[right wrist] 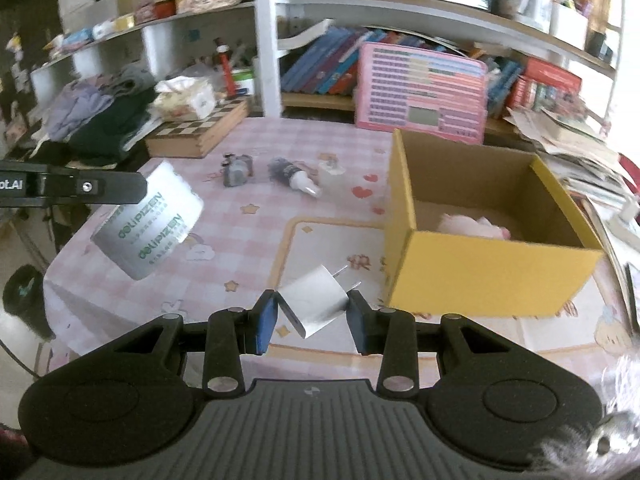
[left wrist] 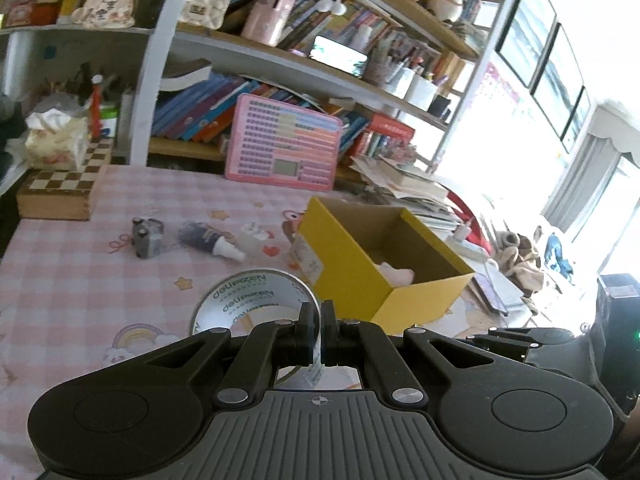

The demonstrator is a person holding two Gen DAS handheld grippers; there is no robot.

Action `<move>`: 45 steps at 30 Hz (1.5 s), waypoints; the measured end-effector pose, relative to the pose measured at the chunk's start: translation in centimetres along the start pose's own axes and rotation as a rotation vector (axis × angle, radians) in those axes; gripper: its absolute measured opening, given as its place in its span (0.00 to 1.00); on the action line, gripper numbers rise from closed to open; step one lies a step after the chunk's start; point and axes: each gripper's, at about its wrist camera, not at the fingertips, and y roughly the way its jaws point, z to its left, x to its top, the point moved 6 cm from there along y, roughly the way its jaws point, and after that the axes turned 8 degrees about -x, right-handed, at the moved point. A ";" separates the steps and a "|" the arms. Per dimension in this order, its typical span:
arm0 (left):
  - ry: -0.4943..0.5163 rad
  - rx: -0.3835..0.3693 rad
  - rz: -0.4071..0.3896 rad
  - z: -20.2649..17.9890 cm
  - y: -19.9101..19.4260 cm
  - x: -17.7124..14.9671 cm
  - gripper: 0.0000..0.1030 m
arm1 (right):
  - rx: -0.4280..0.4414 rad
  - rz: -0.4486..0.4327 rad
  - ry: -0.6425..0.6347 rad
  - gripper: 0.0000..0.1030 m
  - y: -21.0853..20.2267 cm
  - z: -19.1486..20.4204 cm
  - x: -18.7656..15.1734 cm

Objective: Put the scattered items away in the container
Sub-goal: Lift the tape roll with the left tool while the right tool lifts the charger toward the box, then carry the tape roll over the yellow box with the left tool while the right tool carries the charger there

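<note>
Silver tape roll, at the left of the right-wrist frame, hangs pinched by its wall in your left gripper. Your right gripper clamps a white plug low-centre. Either could slip before reaching the yellow box at right, or clip its rim.

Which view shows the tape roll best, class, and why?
The right wrist view: the tape roll hangs whole in the air, side on, its printed band readable, pinched by the left tongs. The left wrist view shows only the roll's upper arc, the rest hidden behind the shut tongs.
</note>
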 end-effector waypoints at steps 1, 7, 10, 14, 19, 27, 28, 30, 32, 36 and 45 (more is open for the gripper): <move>0.002 -0.007 0.002 -0.2 0.2 0.0 0.01 | -0.008 0.001 0.009 0.34 -0.2 -0.4 -0.2; 0.011 -0.052 0.016 -1.9 1.2 -0.2 0.01 | -0.045 0.017 0.075 0.34 -0.9 -2.9 -1.1; 0.024 -0.073 0.026 -2.9 2.0 -0.2 0.01 | -0.062 0.020 0.107 0.34 -1.2 -4.3 -1.5; 0.046 -0.102 0.040 -4.3 3.5 0.2 0.01 | -0.084 0.022 0.136 0.34 -1.4 -6.2 -1.9; 0.077 -0.140 0.053 -6.1 5.5 0.8 0.01 | -0.112 0.018 0.169 0.34 -1.6 -8.6 -2.1; 0.112 -0.183 0.057 -8.5 8.6 2.2 0.01 | -0.132 0.023 0.192 0.34 -0.8 -11.9 -1.8; 0.114 -0.185 0.056 -8.7 9.0 2.4 0.01 | -0.132 0.021 0.192 0.34 -0.6 -12.3 -1.6; 0.119 -0.188 0.054 -9.0 9.9 2.9 0.01 | -0.132 0.015 0.191 0.34 -0.2 -13.0 -1.2; 0.123 -0.190 0.051 -9.4 10.9 3.6 0.01 | -0.130 0.006 0.189 0.34 0.2 -13.9 -0.5; 0.127 -0.191 0.048 -9.9 13.2 4.7 0.01 | -0.128 -0.014 0.178 0.34 1.2 -15.6 1.0; 0.123 -0.156 0.054 -10.0 18.5 6.9 0.01 | -0.089 -0.019 0.139 0.34 5.0 -19.5 4.4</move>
